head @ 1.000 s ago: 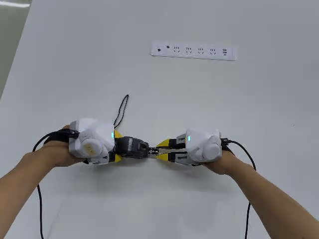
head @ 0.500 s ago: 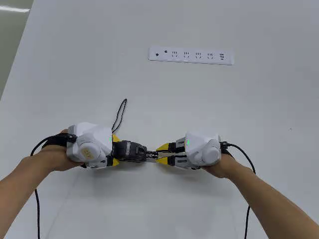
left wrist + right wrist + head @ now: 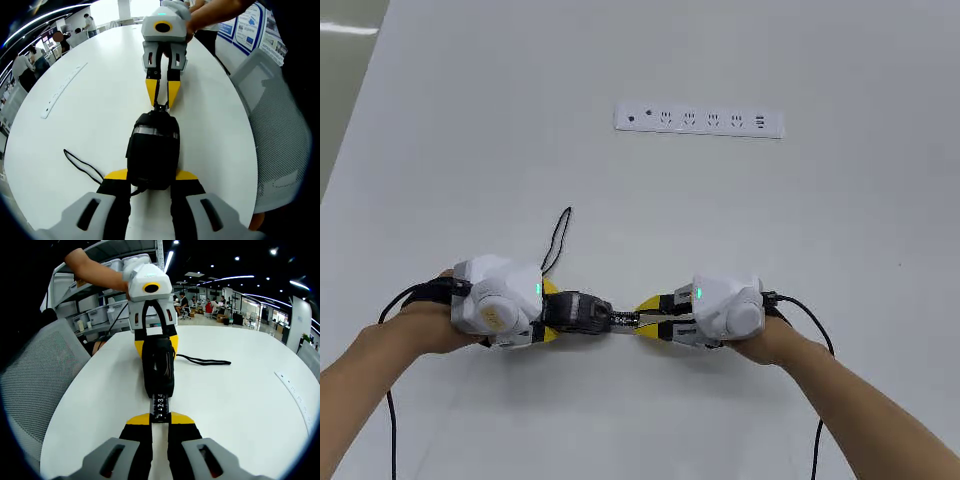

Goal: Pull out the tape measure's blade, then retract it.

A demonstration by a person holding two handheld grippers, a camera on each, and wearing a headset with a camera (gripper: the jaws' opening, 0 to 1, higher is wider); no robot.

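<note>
The tape measure (image 3: 578,312) lies on the desk (image 3: 740,230), toward its near edge and well apart from the power strip (image 3: 699,120) on the far side. The left gripper (image 3: 550,312) is closed around it from the rear. The right gripper (image 3: 645,317) faces it, jaws narrow, pinching the end of the blade (image 3: 160,407). A short piece of blade is out. Its long axis runs straight between the two grippers, so I judge the pull must go rightward along this line.

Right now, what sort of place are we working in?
Probably an open-plan office or lab: a big white table with a power strip, a mesh chair beside it, ceiling lights overhead.
</note>
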